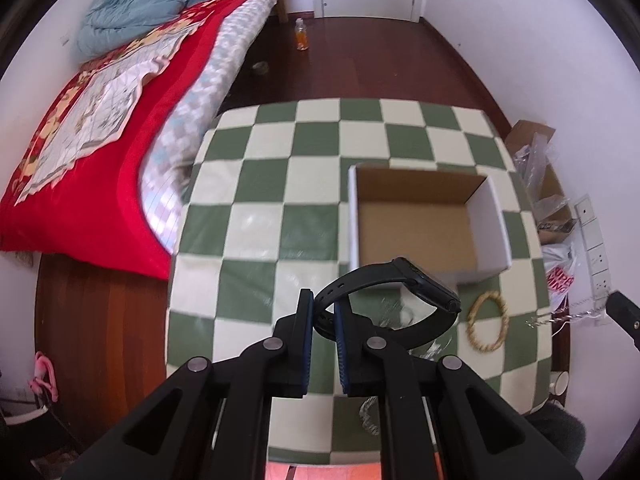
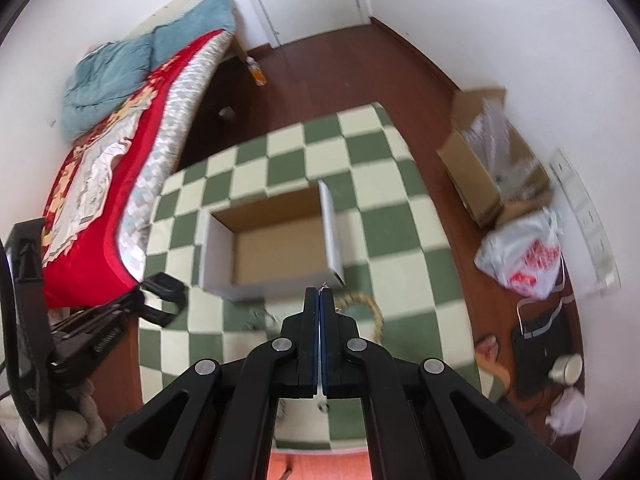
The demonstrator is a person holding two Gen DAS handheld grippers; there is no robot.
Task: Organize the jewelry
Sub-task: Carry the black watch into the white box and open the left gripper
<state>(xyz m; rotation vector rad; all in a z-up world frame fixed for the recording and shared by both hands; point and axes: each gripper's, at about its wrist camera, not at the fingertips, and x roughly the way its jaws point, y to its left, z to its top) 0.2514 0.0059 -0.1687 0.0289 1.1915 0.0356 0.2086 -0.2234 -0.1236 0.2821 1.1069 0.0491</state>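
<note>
Watch (image 1: 404, 300): black band pinched in the left gripper (image 1: 324, 320) jaws, raised near the box front, likely for dropping in.
Chain (image 1: 560, 317): thin silver strand nipped in the right gripper (image 2: 320, 300), jaws clenched.
Box (image 1: 490, 220): open, nothing inside, ready to receive.
Beaded ring (image 1: 488, 324): flat on the checkered surface (image 1: 260, 184), awaiting pickup.

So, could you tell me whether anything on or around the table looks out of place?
On the table nothing looks spilled or damaged; the box sits upright and empty. The oddities are on the floor: an orange-filled bottle stands beside the bed, and a white plastic bag lies crumpled by the wall.
</note>
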